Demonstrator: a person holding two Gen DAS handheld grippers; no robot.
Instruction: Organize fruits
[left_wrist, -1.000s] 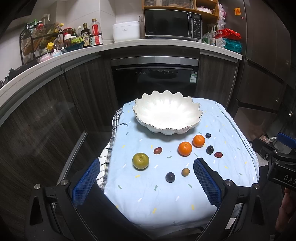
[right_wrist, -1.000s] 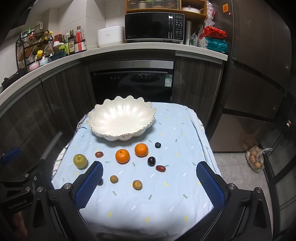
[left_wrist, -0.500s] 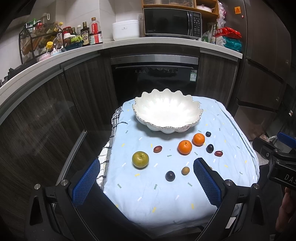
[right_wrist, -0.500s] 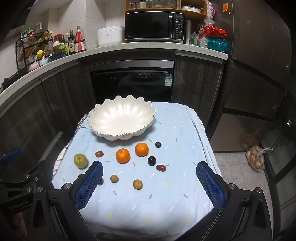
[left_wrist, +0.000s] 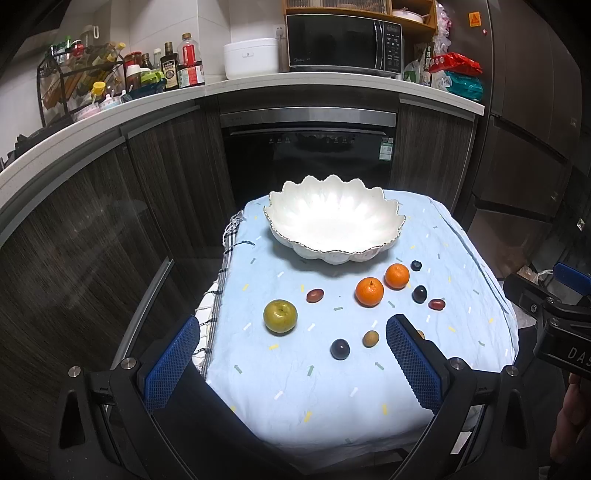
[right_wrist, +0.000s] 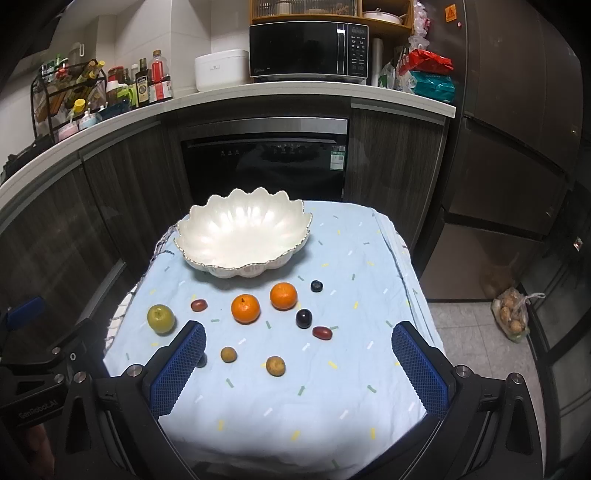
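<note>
A white scalloped bowl (left_wrist: 334, 225) (right_wrist: 243, 232) stands empty at the far end of a small table under a light blue cloth (left_wrist: 332, 384) (right_wrist: 369, 280). In front of it lie a green apple (left_wrist: 280, 316) (right_wrist: 161, 319), two oranges (left_wrist: 369, 291) (right_wrist: 283, 296), dark plums (left_wrist: 340, 349) (right_wrist: 304, 318), red dates (left_wrist: 315, 295) (right_wrist: 322, 332), a blueberry (left_wrist: 416, 265) (right_wrist: 316, 285) and small brown fruits (left_wrist: 370, 338) (right_wrist: 275, 366). My left gripper (left_wrist: 291, 334) hangs open over the near edge, holding nothing. My right gripper (right_wrist: 297, 334) is open too, back from the fruit.
Dark cabinets and a built-in oven (left_wrist: 308, 155) stand behind the table, with a counter carrying bottles, a rice cooker and a microwave (right_wrist: 308, 50). A fridge (right_wrist: 517, 129) is at the right; a bag of produce (right_wrist: 513, 314) lies on the floor.
Both views have drifted slightly; the left gripper has eased back a little from the table. No fruit has moved and both grippers have stayed open.
</note>
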